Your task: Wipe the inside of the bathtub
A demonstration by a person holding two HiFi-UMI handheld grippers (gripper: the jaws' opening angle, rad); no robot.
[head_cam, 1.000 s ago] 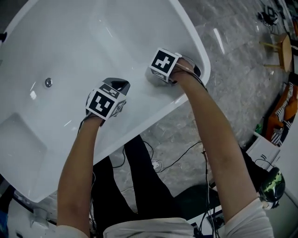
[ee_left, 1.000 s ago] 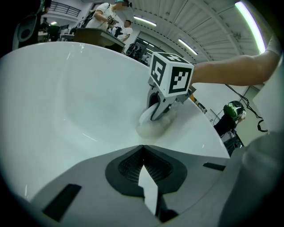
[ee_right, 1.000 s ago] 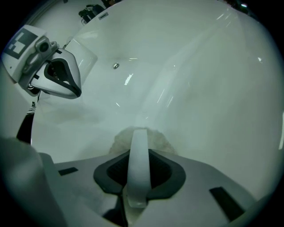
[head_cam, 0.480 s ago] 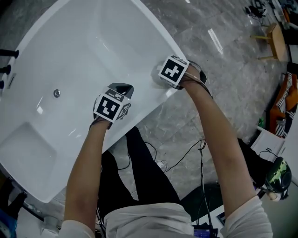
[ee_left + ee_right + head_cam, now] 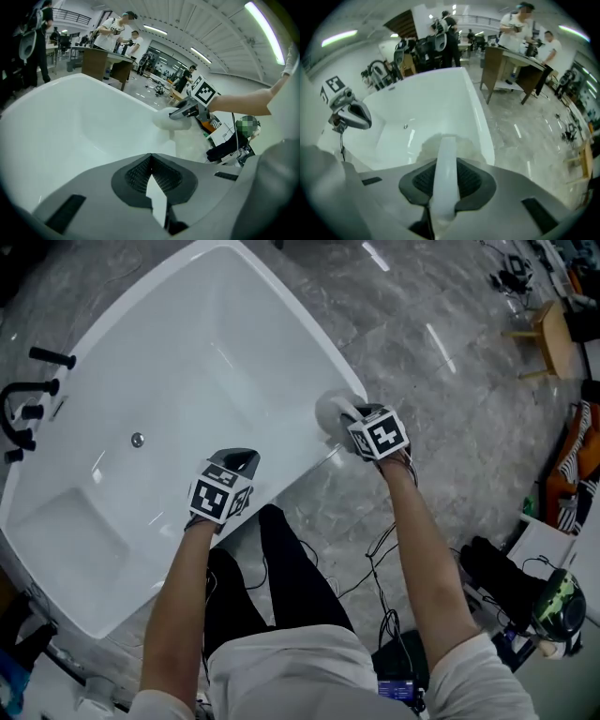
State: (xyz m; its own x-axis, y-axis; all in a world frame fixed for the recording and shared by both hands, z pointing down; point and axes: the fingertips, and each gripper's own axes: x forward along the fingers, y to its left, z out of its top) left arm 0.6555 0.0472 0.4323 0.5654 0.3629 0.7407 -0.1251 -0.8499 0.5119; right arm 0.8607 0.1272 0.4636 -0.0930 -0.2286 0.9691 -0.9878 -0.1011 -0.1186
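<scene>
Your right tongs point(image 5: 354, 425) pinched the white scrubber point(image 5: 331, 411) by its handle at the bathtub point(image 5: 178, 362) rim, left tongs point(image 5: 239, 465) pressed together, empty; perched there, the pad risked slipping outward onto the floor point(image 5: 450, 352)

Your left arm point(image 5: 183, 587) reaches forward; left gripper point(image 5: 239, 461) jaws together, nothing between. Your right arm point(image 5: 422, 540) stretches farther out; right gripper point(image 5: 350, 418) jaws clamped on white pad point(image 5: 330, 412).
</scene>
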